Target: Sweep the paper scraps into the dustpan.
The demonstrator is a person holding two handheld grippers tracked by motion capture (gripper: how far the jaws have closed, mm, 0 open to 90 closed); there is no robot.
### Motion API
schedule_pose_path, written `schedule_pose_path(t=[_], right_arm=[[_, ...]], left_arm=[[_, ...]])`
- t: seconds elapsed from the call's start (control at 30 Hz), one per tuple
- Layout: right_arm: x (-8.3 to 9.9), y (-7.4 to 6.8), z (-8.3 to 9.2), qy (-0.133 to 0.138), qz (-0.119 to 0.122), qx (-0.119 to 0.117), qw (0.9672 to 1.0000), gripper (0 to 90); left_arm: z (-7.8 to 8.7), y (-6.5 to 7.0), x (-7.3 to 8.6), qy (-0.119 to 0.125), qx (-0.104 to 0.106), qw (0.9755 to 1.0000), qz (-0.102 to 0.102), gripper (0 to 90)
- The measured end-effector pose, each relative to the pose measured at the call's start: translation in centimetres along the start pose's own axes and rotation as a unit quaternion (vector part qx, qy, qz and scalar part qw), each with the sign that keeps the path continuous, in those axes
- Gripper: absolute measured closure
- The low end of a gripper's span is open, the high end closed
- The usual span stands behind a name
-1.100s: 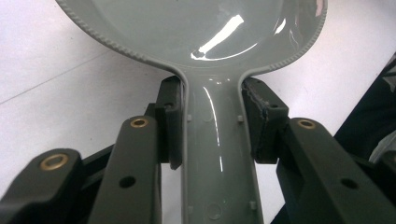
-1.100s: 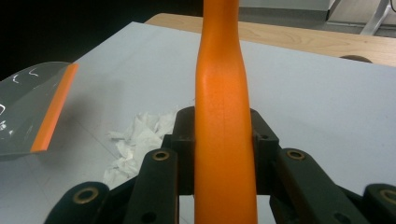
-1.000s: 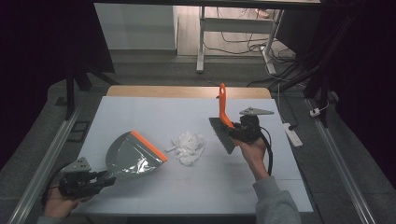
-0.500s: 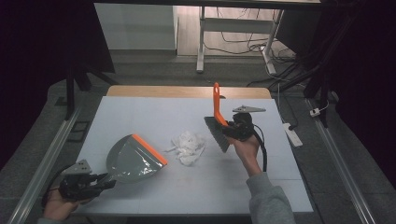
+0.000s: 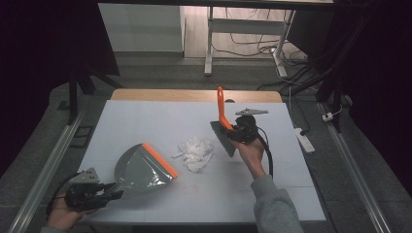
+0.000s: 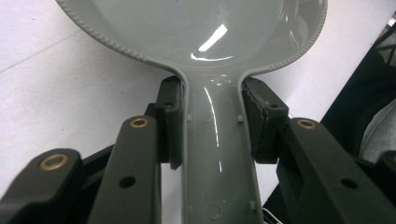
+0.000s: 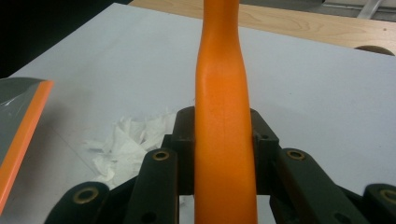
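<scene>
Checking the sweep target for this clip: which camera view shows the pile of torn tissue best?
The high view: the whole tissue pile lies in the open on the table, between the dustpan and the brush. The right gripper view catches part of it behind the jaws clamped on the brush handle. The left gripper view looks at the dustpan handle.

Dim room with dark edges, evenly lit table, white glare streaks on the glossy dustpan.

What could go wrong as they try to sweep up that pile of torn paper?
The paper scraps are light and loose, so a fast stroke of the brush might scatter them instead of pushing them into the dustpan. The left gripper holds the dustpan only by its narrow handle, so a hard push could twist it or lift its orange lip, letting scraps slide underneath.
</scene>
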State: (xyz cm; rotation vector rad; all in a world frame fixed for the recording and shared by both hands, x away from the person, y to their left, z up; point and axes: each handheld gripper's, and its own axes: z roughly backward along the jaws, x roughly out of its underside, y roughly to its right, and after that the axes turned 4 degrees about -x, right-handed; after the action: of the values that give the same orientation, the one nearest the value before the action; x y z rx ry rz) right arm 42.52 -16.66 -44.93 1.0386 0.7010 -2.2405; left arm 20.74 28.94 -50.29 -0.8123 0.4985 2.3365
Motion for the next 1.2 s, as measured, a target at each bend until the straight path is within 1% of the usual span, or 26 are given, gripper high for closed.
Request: schedule_pose_path(t=[0.17, 0.23, 0.3, 0.47, 0.5, 0.53, 0.63, 0.73, 0.83, 0.87, 0.93, 1.0, 1.1, 1.13, 1.2], right_arm=[[-0.1, 0.4, -0.2, -0.006, -0.001, 0.01, 0.9999, 70.3], [-0.2, 0.6, -0.4, -0.009, -0.003, 0.015, 0.9998, 70.3], [-0.2, 0.9, -0.6, -0.013, -0.004, 0.019, 0.9997, 70.3], [-0.4, 1.6, -1.3, -0.02, -0.006, 0.028, 0.9994, 70.3], [-0.4, 1.6, -1.4, -0.021, -0.006, 0.029, 0.9993, 70.3], [-0.4, 1.7, -1.5, -0.023, -0.005, 0.03, 0.9993, 70.3], [-0.5, 1.8, -2.0, -0.03, -0.003, 0.035, 0.9989, 70.3], [-0.5, 1.9, -2.7, -0.036, -0.002, 0.036, 0.9987, 70.3], [-0.5, 1.6, -3.3, -0.041, -0.001, 0.033, 0.9986, 70.3], [-0.5, 1.6, -3.6, -0.045, 0.001, 0.034, 0.9984, 70.3], [-0.5, 1.3, -4.0, -0.052, 0.005, 0.035, 0.998, 70.3], [-0.5, 1.0, -4.5, -0.059, 0.006, 0.035, 0.9976, 70.3], [-0.5, 0.6, -5.2, -0.065, 0.016, 0.034, 0.9972, 70.3], [-0.5, 0.5, -5.4, -0.068, 0.016, 0.033, 0.997, 70.3], [-0.5, 0.2, -5.9, -0.073, 0.018, 0.033, 0.9966, 70.3]], left_arm=[[-0.2, 0.1, 0.0, -0.014, -0.004, 0.9999, -0.007, 62.2], [-0.3, 0.1, 0.0, -0.02, -0.006, 0.9997, -0.012, 62.1], [-0.4, 0.0, -0.1, -0.024, -0.003, 0.9996, -0.013, 62.1], [-0.6, 0.0, -0.1, -0.029, -0.001, 0.9995, -0.014, 62.1], [-0.7, -0.1, -0.1, -0.031, -0.001, 0.9994, -0.016, 62.1], [-0.8, -0.1, -0.1, -0.029, 0.001, 0.9995, -0.013, 62.1], [-1.1, -0.1, -0.2, -0.035, 0.003, 0.9992, -0.018, 62.1], [-1.2, -0.2, -0.2, -0.037, 0.006, 0.9991, -0.018, 62.1], [-1.3, -0.3, -0.2, -0.039, 0.007, 0.9991, -0.016, 62.1], [-1.4, -0.3, -0.2, -0.038, 0.007, 0.9992, -0.013, 62.1], [-1.5, -0.3, -0.3, -0.042, 0.009, 0.9989, -0.017, 62.1], [-1.7, -0.3, -0.3, -0.041, 0.011, 0.999, -0.014, 62.1], [-2.0, -0.4, -0.6, -0.044, 0.014, 0.9988, -0.015, 62.1], [-2.2, -0.5, -0.7, -0.045, 0.015, 0.9988, -0.012, 62.1], [-2.5, -0.6, -0.9, -0.049, 0.018, 0.9986, -0.013, 62.1]])
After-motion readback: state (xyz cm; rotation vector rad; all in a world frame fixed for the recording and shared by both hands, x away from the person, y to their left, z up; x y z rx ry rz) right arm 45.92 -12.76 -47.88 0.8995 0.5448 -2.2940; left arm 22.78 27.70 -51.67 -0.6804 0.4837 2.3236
